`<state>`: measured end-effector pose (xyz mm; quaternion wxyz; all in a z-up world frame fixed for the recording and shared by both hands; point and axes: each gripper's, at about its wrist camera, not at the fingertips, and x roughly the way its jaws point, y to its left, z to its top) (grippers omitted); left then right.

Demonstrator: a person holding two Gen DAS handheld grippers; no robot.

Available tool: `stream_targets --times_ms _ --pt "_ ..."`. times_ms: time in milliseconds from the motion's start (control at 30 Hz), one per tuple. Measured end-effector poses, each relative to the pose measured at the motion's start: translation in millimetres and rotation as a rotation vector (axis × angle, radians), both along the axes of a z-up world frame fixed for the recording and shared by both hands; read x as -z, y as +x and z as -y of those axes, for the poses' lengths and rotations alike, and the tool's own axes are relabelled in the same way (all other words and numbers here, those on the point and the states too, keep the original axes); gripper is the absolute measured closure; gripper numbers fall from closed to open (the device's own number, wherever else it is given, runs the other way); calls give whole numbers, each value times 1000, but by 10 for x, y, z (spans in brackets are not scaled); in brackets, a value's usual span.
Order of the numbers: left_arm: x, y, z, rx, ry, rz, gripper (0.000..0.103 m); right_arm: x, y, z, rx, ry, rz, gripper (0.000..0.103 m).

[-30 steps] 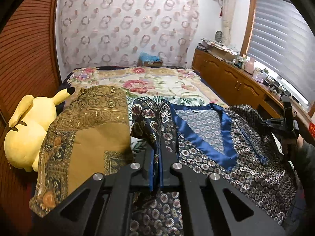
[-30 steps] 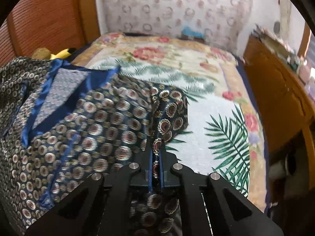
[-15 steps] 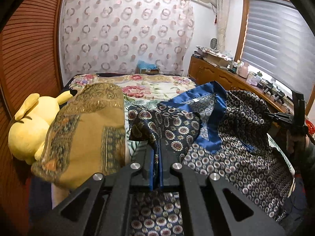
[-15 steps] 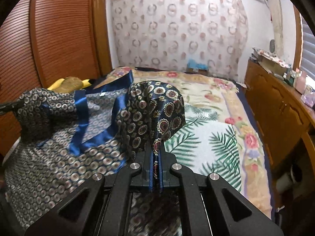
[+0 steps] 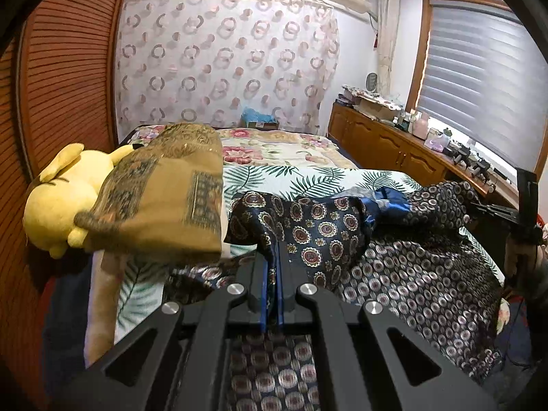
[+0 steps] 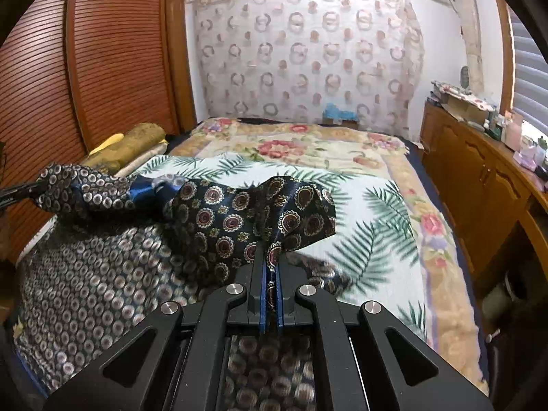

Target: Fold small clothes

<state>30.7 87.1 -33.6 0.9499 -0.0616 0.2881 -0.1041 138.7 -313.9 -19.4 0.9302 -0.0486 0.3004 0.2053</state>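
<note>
Navy patterned garment (image 5: 318, 229), earlier spread flat, now hangs lifted and bunched, both grippers' jaws clamped on it.

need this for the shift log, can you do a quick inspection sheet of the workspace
surface: bed with a leaf and flower print cover
job's things: dark patterned garment with blue trim, lifted and hanging between both grippers
clutter: yellow plush toy; gold patterned cushion
grippers: left gripper and right gripper both shut on the garment
cables: nothing seen
surroundings: curtain, wooden cabinet, window blind
</note>
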Motion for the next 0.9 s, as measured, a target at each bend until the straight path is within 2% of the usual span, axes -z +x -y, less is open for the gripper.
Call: stream_targets --times_ms 167,367,600,767,800,900 --pt "43 -310 -107 -28 -12 1 102 -11 -392 173 11 25 2 102" --pt "72 -574 -310 -82 -17 -7 102 1 -642 392 43 31 -22 102" --pt "134 -800 -425 -108 -34 -41 101 4 -927 527 43 -24 -50 102" --pt "205 -811 -478 -111 -17 -76 95 126 -1007 561 34 -59 -107 102" --pt "202 -814 -509 -117 -15 -77 91 156 -1002 570 36 -56 -117 101" --pt "121 -839 -590 -136 -6 -47 74 179 -990 590 55 -59 -127 91"
